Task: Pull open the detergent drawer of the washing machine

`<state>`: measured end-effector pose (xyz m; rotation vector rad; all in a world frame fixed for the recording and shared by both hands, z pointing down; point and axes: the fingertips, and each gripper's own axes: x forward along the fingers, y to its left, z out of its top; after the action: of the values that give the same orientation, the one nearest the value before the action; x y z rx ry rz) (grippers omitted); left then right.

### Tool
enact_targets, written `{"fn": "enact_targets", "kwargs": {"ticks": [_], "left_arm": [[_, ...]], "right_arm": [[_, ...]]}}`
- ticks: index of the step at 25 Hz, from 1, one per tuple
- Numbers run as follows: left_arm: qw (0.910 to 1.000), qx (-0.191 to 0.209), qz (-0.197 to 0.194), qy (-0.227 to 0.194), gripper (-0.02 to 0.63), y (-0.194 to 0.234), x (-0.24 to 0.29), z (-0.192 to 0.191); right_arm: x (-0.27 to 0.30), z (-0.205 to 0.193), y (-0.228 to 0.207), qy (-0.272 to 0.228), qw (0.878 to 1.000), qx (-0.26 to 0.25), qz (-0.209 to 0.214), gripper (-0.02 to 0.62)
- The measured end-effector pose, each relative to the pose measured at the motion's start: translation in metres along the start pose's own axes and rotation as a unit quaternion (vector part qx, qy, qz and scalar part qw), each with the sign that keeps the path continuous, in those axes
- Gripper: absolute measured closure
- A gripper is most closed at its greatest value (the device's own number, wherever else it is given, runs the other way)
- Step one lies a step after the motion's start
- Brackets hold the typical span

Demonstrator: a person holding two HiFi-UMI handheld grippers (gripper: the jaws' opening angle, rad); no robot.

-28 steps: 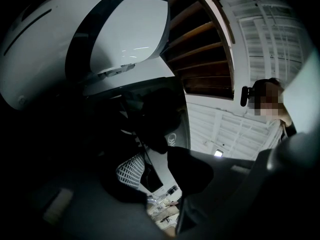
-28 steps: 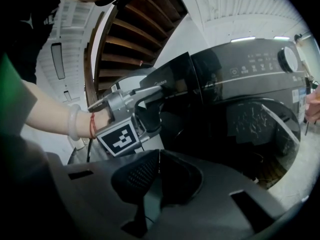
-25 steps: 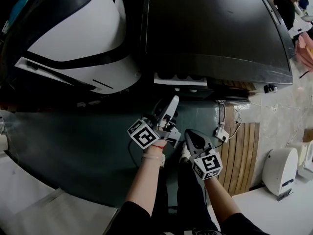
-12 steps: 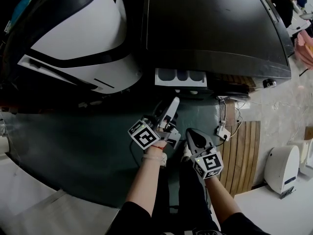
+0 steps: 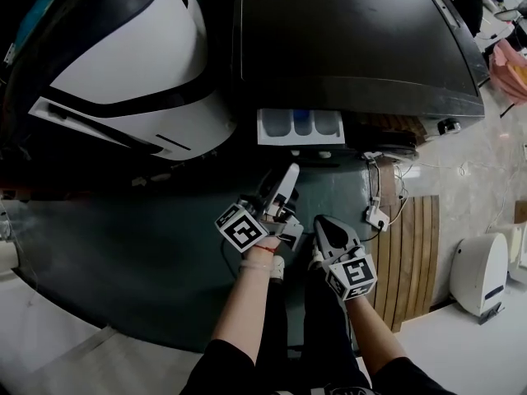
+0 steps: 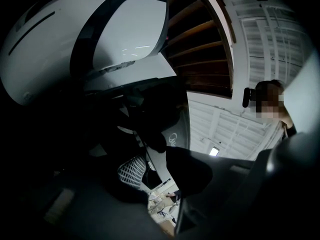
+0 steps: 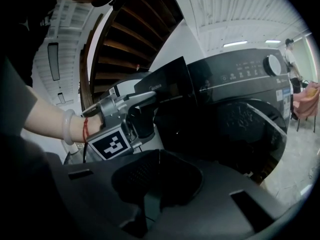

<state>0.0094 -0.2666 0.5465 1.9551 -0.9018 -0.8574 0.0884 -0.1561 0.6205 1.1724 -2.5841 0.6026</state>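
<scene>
The white compartmented detergent drawer (image 5: 300, 127) juts from the black washing machine (image 5: 354, 39), the left tool (image 5: 290, 174) below it having just narrowed its empty, parted jaws, the right tool (image 5: 325, 223) with jaws together.

The washer (image 5: 354, 31) has a dark, smooth, glossy skin. Its drawer (image 5: 300, 127) looks like smooth white plastic. The white machine (image 5: 123, 64) beside it has a glossy shell with shiny black bands. The floor (image 5: 123, 245) is dark and matt. The slatted panel (image 5: 408, 253) looks like bare wood. The right gripper (image 7: 157, 159) is matt grey plastic, and its pads (image 7: 135, 176) carry a fine mesh texture.
</scene>
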Motion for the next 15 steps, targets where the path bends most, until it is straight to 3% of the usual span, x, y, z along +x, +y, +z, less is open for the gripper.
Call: {"fn": "enact_targets", "kwargs": {"ticks": [15], "left_arm": [[0.9991,0.003,-0.014,0.04,0.503,-0.013,-0.019,-0.017]], "right_arm": [[-0.014,-0.006,0.009,-0.016,0.999,0.014,-0.037,0.583]]}}
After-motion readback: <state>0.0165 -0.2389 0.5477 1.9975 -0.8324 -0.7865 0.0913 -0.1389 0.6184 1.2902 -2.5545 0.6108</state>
